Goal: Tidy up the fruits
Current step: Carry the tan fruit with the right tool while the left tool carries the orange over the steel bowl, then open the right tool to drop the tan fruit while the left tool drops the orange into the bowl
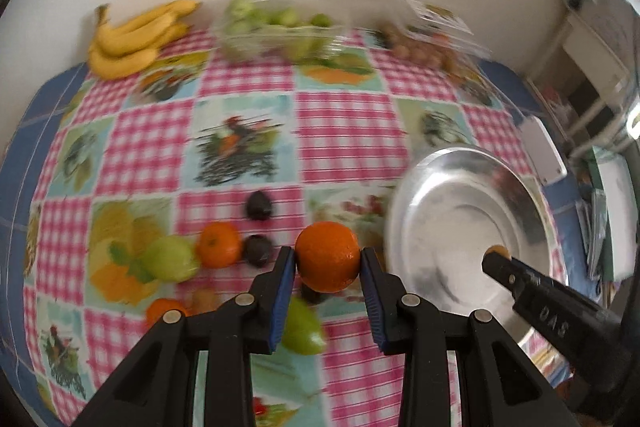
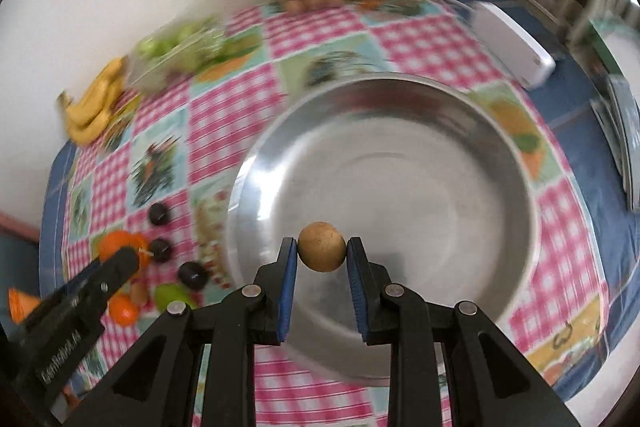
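Observation:
My left gripper point(image 1: 328, 257) is shut on an orange point(image 1: 328, 255), held above the checked tablecloth just left of the steel bowl point(image 1: 440, 211). My right gripper point(image 2: 322, 247) is shut on a small round brown fruit point(image 2: 321, 246), held over the near side of the steel bowl point(image 2: 400, 99). The right gripper also shows in the left wrist view point(image 1: 496, 255) over the bowl. On the cloth lie another orange point(image 1: 220, 244), two dark plums point(image 1: 260, 205) point(image 1: 258, 249), a green pear point(image 1: 170, 258) and a second pear point(image 1: 302, 327).
Bananas point(image 1: 132, 37) lie at the back left. A clear box of green fruit point(image 1: 276, 29) and a clear box of small brown fruit point(image 1: 424, 35) stand along the back wall. A white device point(image 1: 542, 151) lies beyond the bowl. Shelves stand at the right.

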Tool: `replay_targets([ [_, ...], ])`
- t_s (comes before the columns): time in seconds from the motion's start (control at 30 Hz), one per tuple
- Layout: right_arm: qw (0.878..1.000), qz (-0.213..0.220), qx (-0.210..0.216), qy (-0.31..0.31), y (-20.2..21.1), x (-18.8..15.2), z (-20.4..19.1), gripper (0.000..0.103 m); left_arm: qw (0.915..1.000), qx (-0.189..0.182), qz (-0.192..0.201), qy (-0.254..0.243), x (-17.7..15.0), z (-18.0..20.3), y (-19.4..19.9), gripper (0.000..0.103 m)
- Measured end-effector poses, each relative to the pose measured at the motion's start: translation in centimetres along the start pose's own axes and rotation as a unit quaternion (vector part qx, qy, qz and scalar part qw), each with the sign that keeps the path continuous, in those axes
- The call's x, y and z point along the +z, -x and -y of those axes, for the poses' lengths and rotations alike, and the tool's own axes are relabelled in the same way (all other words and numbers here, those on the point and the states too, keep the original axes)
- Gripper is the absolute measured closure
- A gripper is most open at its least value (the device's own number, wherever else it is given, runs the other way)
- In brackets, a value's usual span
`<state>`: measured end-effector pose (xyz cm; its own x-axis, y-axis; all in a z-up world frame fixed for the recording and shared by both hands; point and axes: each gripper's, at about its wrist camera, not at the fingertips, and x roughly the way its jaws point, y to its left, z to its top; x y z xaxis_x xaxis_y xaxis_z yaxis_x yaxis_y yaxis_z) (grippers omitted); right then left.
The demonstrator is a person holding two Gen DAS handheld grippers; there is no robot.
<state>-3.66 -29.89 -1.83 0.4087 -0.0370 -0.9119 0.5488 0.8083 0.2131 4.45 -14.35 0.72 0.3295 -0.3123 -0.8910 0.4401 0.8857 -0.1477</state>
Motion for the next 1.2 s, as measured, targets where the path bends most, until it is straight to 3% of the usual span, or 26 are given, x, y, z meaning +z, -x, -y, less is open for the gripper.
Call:
replay_targets([
  [0.17,0.998,0.000,-0.020,-0.054,-0.1,0.7,3.9,0.076,0.9987,-0.012,-0.002,-0.050,0.2,4.0,-1.1,0.068],
  [0.43,0.996,-0.009,-0.032,-0.081,-0.7,0.9,5.8,0.076,0.9952,-0.019,-0.002,-0.096,0.4,7.3,-3.2,0.068],
  [0.9,0.995,-0.028,-0.047,-0.089,-1.7,0.6,6.1,0.076,0.9932,-0.020,-0.020,-0.113,-0.5,8.0,-4.8,0.067],
  [1.2,0.994,-0.024,-0.046,-0.100,-1.2,0.6,6.4,0.076,0.9940,-0.021,-0.008,-0.107,-0.2,7.7,-3.8,0.057],
])
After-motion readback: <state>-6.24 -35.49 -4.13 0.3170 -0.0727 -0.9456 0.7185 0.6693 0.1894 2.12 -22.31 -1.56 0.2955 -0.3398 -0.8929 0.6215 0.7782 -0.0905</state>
